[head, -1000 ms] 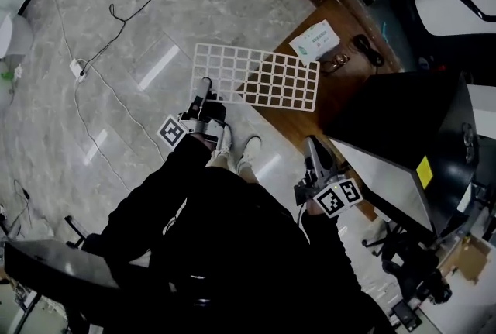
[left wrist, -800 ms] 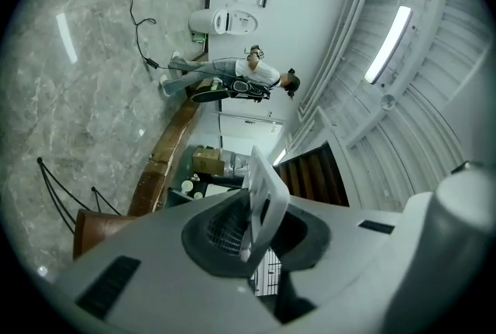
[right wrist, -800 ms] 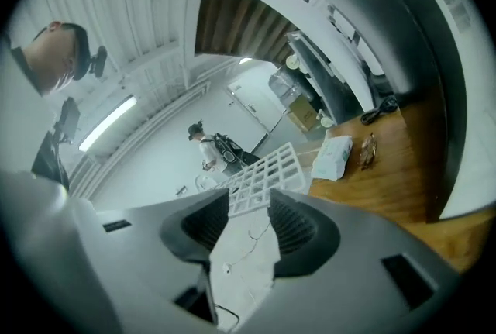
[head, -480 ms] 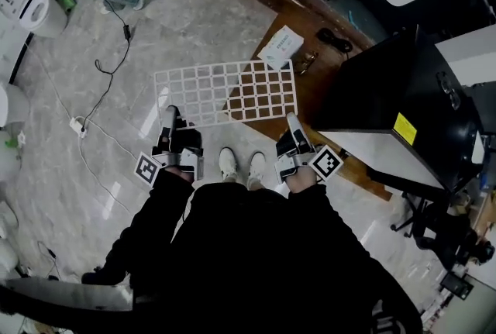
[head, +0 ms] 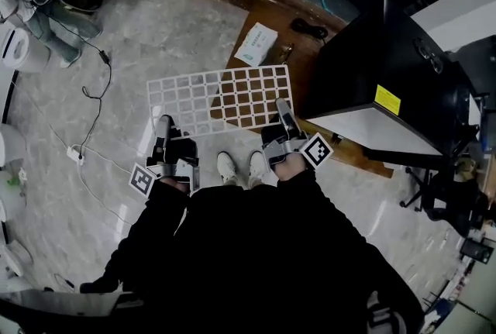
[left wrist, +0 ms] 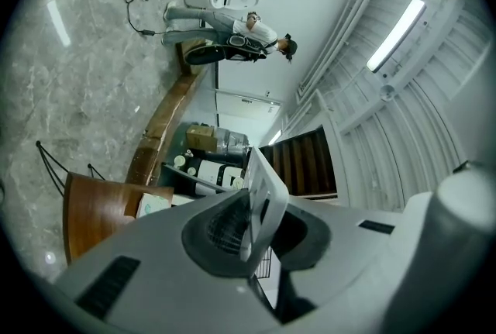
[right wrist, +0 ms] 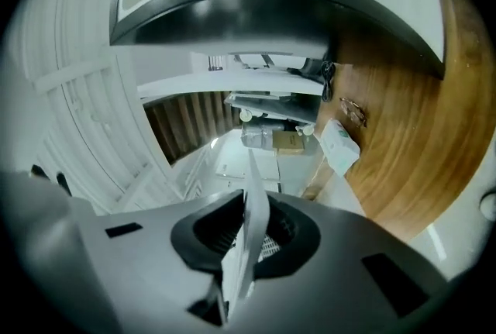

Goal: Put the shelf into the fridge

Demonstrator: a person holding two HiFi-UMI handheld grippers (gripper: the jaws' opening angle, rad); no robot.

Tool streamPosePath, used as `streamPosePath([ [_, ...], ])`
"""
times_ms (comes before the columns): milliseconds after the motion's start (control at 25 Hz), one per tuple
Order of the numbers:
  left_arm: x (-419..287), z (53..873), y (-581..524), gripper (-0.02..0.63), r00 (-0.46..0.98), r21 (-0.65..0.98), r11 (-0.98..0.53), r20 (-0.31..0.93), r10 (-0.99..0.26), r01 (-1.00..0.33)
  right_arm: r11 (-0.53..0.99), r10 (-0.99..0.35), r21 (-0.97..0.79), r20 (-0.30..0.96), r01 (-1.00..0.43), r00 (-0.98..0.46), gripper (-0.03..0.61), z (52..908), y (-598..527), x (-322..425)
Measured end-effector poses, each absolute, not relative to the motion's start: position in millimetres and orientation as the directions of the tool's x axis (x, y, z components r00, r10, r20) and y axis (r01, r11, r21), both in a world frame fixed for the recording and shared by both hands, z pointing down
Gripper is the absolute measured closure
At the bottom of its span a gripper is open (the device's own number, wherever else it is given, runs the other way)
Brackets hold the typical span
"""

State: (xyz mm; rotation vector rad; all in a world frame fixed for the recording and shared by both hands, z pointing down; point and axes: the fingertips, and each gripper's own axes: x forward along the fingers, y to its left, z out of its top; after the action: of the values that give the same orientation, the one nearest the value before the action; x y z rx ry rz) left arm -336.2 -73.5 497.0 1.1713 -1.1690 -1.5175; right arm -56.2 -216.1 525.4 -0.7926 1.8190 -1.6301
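A white wire-grid shelf (head: 221, 98) hangs level over the floor in front of me in the head view. My left gripper (head: 164, 127) is shut on its near left edge. My right gripper (head: 285, 117) is at the near right corner, its jaws closing with the shelf's edge between them. In the left gripper view the shelf (left wrist: 263, 189) stands edge-on between the pads of the left gripper (left wrist: 256, 220). In the right gripper view its rim (right wrist: 254, 204) is clamped the same way in the right gripper (right wrist: 246, 235). The black fridge (head: 372, 69) stands to the right on a wooden table (head: 267, 15).
A white box (head: 256, 43), keys and a black item (head: 308, 30) lie on the table beyond the shelf. Cables (head: 93, 104) trail over the marble floor at left. My shoes (head: 240, 168) are below the shelf. A person (left wrist: 232, 22) stands far off.
The right gripper came from beside the fridge to the shelf's near right corner and took hold. The shelf swung from a slant held by the left gripper alone to level between both.
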Motion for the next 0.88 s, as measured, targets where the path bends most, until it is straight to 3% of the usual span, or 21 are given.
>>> streamPosePath([
  [440,-292.8,489.1,-79.4,0.578,-0.033,0.985,-0.156,-0.154,-0.987,0.079,0.068,-0.817,-0.997,-0.032,-0.041,-0.575,0.545,515.0,-166.3,8.2],
  [880,-225.5,475.7,-58.4,0.581,0.000,0.988,-0.150,-0.150,-0.989,0.028,0.111,-0.806,-0.992,-0.059,-0.053,-0.588,0.545,498.7,-133.8,77.7],
])
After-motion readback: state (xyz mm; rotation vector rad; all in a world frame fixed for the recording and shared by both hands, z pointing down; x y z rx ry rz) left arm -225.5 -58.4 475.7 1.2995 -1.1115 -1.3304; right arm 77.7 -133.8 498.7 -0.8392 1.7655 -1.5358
